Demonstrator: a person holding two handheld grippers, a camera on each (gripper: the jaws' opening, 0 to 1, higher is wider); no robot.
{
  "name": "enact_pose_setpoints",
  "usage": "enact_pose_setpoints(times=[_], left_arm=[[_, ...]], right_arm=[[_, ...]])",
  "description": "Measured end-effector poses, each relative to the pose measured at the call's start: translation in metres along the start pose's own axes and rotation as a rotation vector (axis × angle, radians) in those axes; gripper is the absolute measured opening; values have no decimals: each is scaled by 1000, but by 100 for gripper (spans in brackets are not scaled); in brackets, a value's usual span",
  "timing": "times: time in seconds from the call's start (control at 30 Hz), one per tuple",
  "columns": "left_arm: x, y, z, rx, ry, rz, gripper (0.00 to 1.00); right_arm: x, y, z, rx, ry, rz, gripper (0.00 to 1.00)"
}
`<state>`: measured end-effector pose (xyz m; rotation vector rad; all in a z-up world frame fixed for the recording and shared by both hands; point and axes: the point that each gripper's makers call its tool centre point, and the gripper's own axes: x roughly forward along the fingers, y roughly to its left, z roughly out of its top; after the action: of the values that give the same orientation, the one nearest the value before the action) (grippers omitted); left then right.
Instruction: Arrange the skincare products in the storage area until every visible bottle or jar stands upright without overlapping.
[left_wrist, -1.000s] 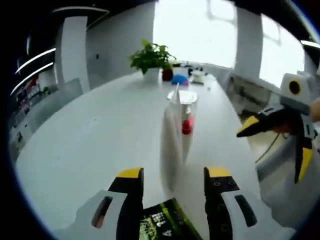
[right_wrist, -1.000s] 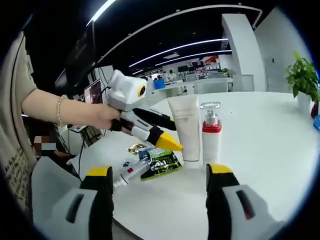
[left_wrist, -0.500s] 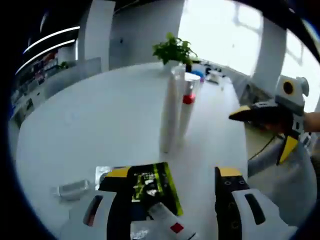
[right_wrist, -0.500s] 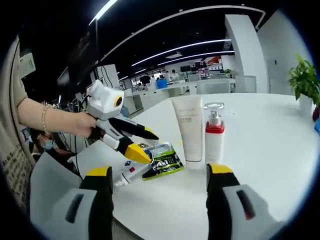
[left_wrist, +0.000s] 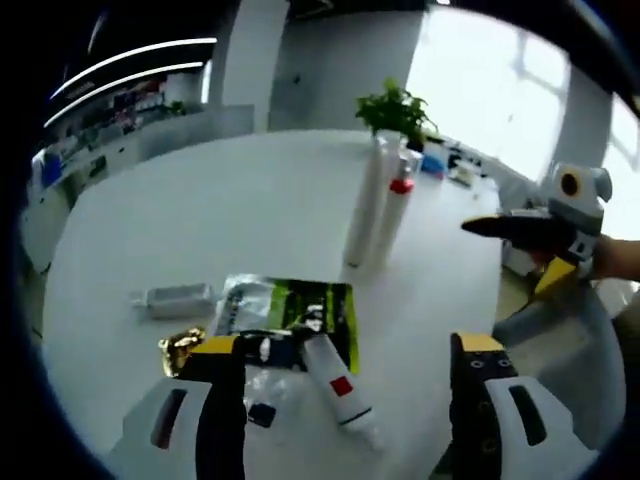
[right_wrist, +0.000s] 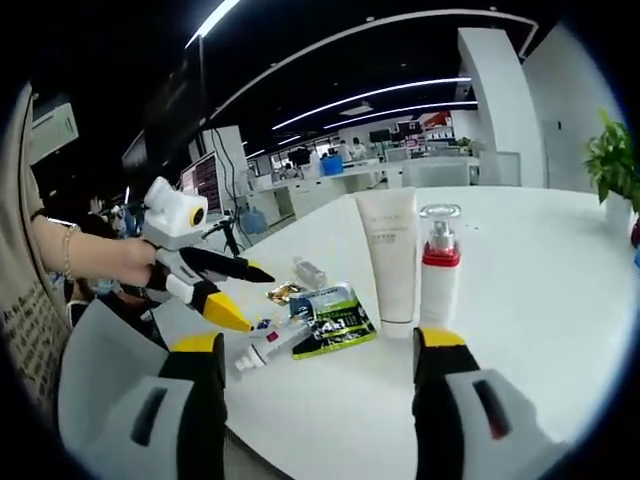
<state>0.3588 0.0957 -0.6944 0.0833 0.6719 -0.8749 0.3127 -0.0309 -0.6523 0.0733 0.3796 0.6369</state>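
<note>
1. Two products are already being kept upright near the middle of the round white worktop: a tall white squeeze tube standing on its cap and, just beside it, a white pump bottle with a red collar; they appear close together without overlapping

2. Nearer the worktop's edge several items are lying flat: a green-and-black foil sachet, a small white tube with a red square mark resting partly on it, a small clear bottle on its side and a gold-wrapped piece

3. The left gripper is being held wide and empty above this flat group; the right gripper is likewise being held wide, gripping nothing, well back from the products

4. The step in hand is judged to be picking up a lying item; the small white tube is best taken across its body, lifted clear of the sachet, then stood on its cap in a bare spot apart from the upright pair

5. Knocking the standing pair is being risked if the placement is made too close
</note>
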Motion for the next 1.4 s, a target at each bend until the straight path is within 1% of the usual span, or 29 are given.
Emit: enact_pose_setpoints(times=[0.13,0.23,0.37,0.47,0.7,0.87,1.03,1.13,1.2,1.3,1.4], left_arm=[[-18,1,-10,-16,-6,36,87],[-31,2,-16,-28,-12,64,88],[-48,4,-22,-42,-24,97,91],[-59,5,-27,-57,-31,117,92],[-81,-1,-36,-90,-55,157,94],[-91,-4,-45,-97,-62,176,95],[-103,-6,-46,-120,-85,205,96],[-108,-4,-49,-152,-96,232,96],[-111,-1,-51,-156,-95,248,95],[-114,0,-46,-158,-116,264,96],[-116,1,-46,-139,-111,288,97]], right_arm=[[0,2,0,-9,0,6,77],[-1,4,4,-12,-8,14,77],[-7,6,11,3,-30,14,77],[-11,8,13,-3,-33,13,78],[-25,13,16,24,-54,6,79],[-27,17,17,15,-53,8,79],[-27,21,14,0,-47,15,79],[-26,20,10,-13,-33,15,78],[-26,21,10,-13,-34,16,78],[-26,21,9,-16,-31,17,77],[-26,21,9,-17,-31,16,77]])
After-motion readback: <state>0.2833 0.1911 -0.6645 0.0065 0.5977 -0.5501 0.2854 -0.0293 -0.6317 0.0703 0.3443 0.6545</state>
